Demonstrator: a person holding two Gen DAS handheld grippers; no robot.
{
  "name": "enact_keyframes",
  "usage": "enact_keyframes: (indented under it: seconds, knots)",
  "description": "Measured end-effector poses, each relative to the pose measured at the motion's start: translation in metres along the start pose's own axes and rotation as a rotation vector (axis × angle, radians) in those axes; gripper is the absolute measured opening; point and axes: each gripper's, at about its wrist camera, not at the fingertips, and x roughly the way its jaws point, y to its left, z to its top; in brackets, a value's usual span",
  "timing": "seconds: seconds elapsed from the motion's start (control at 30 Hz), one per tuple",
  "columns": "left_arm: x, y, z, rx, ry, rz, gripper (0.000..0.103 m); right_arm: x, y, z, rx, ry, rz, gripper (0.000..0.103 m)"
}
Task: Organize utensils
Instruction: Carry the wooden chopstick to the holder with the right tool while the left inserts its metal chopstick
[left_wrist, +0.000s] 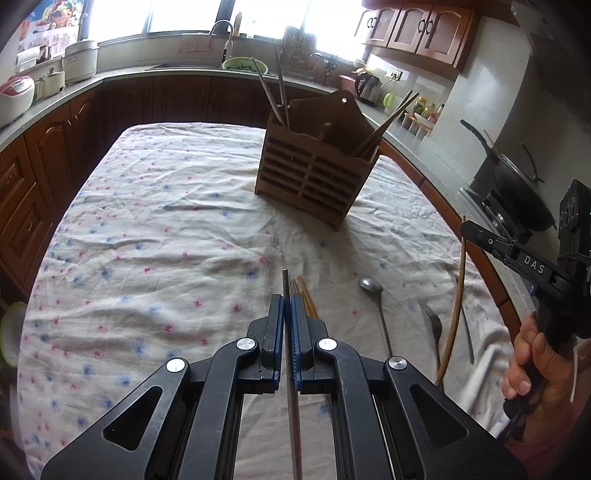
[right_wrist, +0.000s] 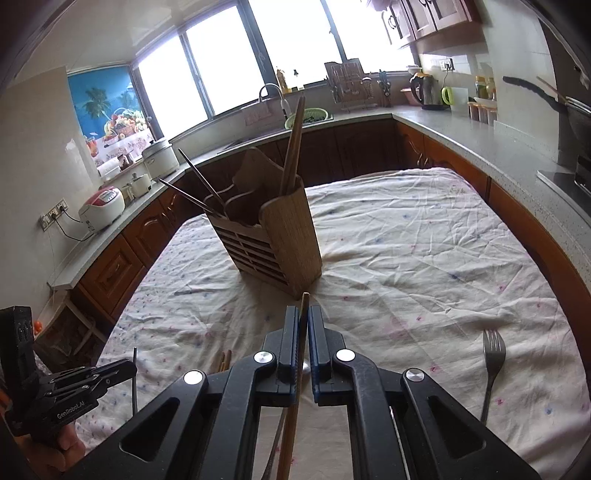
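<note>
Two grippers hang above a cloth-covered table (left_wrist: 155, 206): the left gripper (left_wrist: 287, 306) is clamped on a metal chopstick (left_wrist: 291, 369), the right gripper (right_wrist: 303, 321) on a wooden chopstick (right_wrist: 291, 424). A wooden holder (left_wrist: 314, 173) stands at the far side; a spoon (left_wrist: 371, 286) and fork (right_wrist: 493, 354) lie near, to the right.

Clothed table (left_wrist: 147, 221) — holder (left_wrist: 314, 177); spoon (left_wrist: 371, 286); fork (left_wrist: 432, 325).

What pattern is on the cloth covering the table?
The wrinkled white tablecloth has small scattered pink and blue flowers; the left wrist view shows it best.
</note>
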Motion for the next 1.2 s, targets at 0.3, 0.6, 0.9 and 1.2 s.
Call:
enact_keyframes:
  seconds: [0.3,0.6,0.9,1.2]
  knots:
    - [-0.047,-0.004,0.008,0.005,-0.099,-0.019,0.003,-0.042,0.022,0.014,-0.032,-0.103,0.039,0.004]
    - [-0.074,-0.004,0.006,0.003,-0.15,-0.028,0.003,-0.066,0.037,0.019,-0.06,-0.158,0.074,0.005]
    - [-0.093,-0.005,0.004,0.005,-0.2,-0.033,0.003,-0.085,0.048,0.021,-0.082,-0.203,0.099,0.004]
    - [-0.101,-0.001,0.007,-0.008,-0.234,-0.026,0.002,-0.091,0.05,0.022,-0.079,-0.227,0.104,0.004]
